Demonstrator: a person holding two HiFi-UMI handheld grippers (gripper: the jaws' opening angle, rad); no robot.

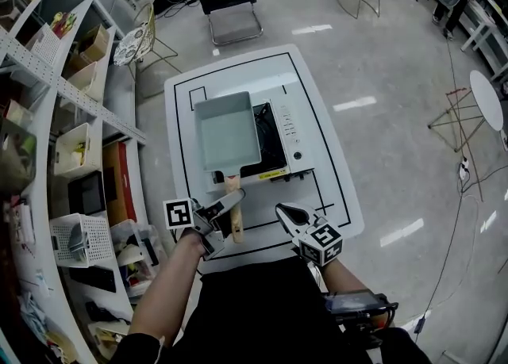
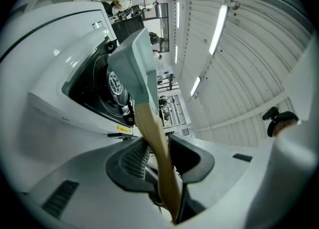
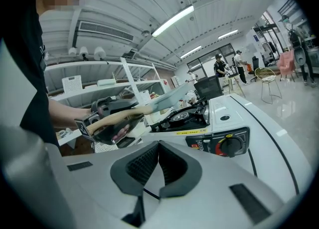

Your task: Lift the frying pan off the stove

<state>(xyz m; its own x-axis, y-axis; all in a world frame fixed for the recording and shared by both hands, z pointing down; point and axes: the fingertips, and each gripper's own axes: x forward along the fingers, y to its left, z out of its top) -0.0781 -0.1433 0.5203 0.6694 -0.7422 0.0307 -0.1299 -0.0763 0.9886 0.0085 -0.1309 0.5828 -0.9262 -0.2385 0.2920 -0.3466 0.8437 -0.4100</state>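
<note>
- The left tongs [image 1: 228, 201] are clamped on the wooden handle [image 1: 235, 224] of the frying pan [image 1: 227, 131], which looks tilted and just clear of the burner [image 2: 112, 84] on the stove [image 1: 292, 136]
- The right tongs [image 1: 287, 213] are pressed together with nothing in them, near the tabletop [image 1: 337, 188] edge in front of the stove
- The grip sits far from the heavy end, so squeeze firmly and raise straight up, levelling the pan
- Clear the burner before moving sideways
</note>
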